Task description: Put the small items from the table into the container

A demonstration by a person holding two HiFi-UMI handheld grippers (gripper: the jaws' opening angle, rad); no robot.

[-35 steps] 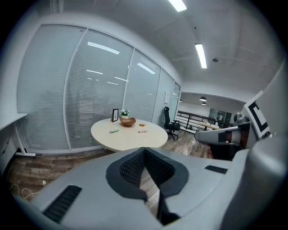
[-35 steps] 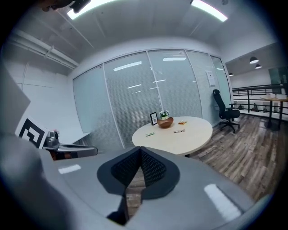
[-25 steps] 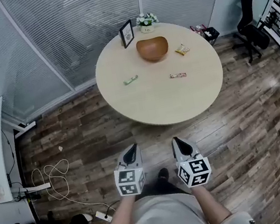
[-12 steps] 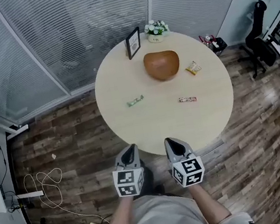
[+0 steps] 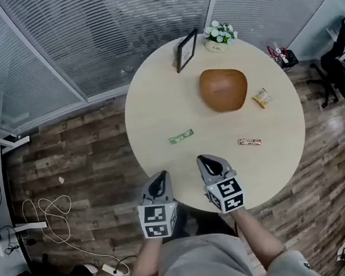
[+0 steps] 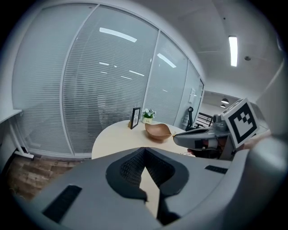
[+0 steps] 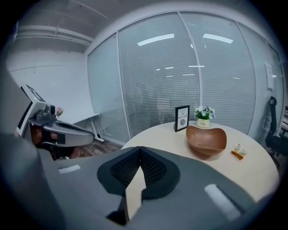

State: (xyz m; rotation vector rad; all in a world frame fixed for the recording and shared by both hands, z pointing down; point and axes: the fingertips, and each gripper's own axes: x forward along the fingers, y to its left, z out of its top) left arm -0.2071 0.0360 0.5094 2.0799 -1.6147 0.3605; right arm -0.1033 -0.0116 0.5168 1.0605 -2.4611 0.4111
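I hold my left gripper (image 5: pixel 159 184) and right gripper (image 5: pixel 204 161) side by side, low in the middle of the head view. Both point up the picture at the round table (image 5: pixel 153 104). Both are pinched tight, with nothing inside. A green snack bar (image 5: pixel 181 137), a red bar (image 5: pixel 249 142) and a yellow packet (image 5: pixel 261 98) lie near the wooden bowl (image 5: pixel 224 88). The words on the picture frame (image 5: pixel 187 50) are too small to read.
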